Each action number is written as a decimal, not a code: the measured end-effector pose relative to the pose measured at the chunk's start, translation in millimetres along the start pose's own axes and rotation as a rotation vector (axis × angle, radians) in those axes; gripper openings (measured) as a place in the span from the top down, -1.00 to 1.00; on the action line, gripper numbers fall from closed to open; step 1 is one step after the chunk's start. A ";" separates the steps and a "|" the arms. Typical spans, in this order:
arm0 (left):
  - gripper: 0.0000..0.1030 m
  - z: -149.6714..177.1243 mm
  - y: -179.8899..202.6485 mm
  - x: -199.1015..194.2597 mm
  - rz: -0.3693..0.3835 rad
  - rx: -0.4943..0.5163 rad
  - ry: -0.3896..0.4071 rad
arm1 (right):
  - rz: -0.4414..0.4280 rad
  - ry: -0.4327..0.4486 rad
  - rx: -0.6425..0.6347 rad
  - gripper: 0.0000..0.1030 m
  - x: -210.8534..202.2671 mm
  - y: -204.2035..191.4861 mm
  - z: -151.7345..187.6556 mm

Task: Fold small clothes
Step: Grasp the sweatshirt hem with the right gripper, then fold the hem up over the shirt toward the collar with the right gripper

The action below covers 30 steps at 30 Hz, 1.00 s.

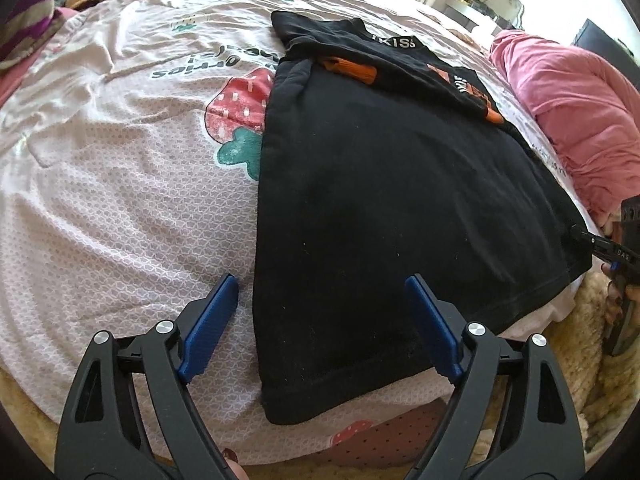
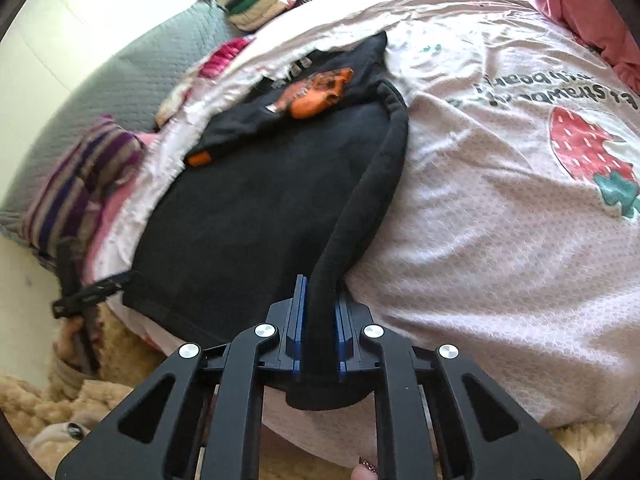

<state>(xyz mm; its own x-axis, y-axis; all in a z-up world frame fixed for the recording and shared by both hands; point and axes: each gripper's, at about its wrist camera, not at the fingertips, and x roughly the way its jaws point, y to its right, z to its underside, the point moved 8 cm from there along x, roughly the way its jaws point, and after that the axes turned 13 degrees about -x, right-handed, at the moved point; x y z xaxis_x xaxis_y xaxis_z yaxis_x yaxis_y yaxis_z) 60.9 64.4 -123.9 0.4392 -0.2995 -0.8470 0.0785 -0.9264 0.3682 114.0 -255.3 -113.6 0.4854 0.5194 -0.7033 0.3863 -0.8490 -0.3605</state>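
Right gripper (image 2: 318, 304) pinches the black shirt (image 1: 380, 184) hem; left gripper (image 1: 320, 304) gapes empty, probably astride its corner. Clamp, then lift evenly.

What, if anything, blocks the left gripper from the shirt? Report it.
Nothing visible. The left gripper is open over the near edge of the shirt, only cloth between its fingers. The right gripper is shut on the opposite edge.

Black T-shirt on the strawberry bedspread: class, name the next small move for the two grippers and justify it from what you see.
Probably close the left gripper on the near hem corner of the black T-shirt. The right gripper is already clamped on the other hem corner, while the left one stands open astride its corner on the strawberry bedspread; both corners need holding before lifting.
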 end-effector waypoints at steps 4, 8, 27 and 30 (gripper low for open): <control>-0.45 -2.0 0.4 -1.4 0.020 -0.027 0.002 | -0.002 0.068 -0.017 0.83 -10.6 -4.7 -11.8; 0.07 -5.6 -2.1 -5.9 0.037 -0.054 0.004 | 0.012 0.129 -0.022 0.84 -21.9 -4.8 -22.5; 0.94 -52.8 6.0 -50.4 0.217 -0.130 0.155 | 0.051 0.257 -0.029 0.85 -36.2 -1.8 -55.2; 0.94 -68.9 10.8 -60.5 0.222 -0.115 0.195 | 0.072 0.284 -0.022 0.85 -38.3 2.6 -67.5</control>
<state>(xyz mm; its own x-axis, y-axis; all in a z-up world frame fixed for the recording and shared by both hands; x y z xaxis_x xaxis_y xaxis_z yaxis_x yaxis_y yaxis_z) 96.8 88.2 -42.3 0.6194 -0.4314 -0.6559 0.0575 -0.8083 0.5860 149.4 -270.8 -46.2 0.7114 0.4666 -0.5256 0.3581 -0.8841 -0.3001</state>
